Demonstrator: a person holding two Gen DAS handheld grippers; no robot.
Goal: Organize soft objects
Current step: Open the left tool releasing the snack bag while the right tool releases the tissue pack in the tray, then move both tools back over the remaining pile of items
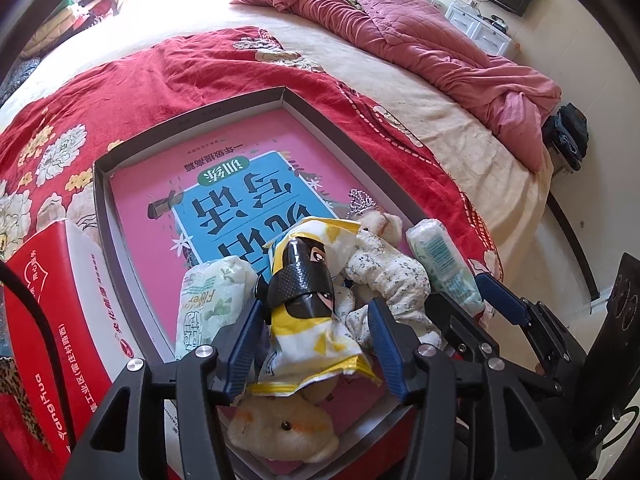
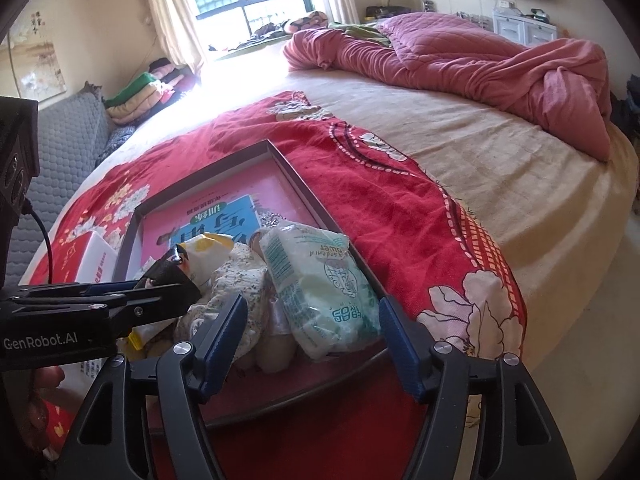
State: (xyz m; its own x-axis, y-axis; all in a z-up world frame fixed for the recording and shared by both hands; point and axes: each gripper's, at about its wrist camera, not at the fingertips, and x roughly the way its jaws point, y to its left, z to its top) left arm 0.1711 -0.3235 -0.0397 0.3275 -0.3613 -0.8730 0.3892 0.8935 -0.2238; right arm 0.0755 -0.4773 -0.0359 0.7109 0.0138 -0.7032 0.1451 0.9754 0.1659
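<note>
A yellow-and-white snack packet (image 1: 308, 320) lies in the shallow tray (image 1: 192, 118) on the red floral blanket (image 1: 120, 80), between the left gripper (image 1: 316, 344)'s spread fingers, pads not pressing it. Beside it sit 2 tissue packs (one (image 2: 320, 288) between the right gripper (image 2: 316, 344)'s wide fingers, apparently untouched), a doll (image 1: 384, 264) and a plush toy (image 1: 280, 428).

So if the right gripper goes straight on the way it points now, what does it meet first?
Most likely the green-and-white tissue pack, which lies in the tray directly between the open fingers of the right gripper. Depth is hard to judge.
</note>
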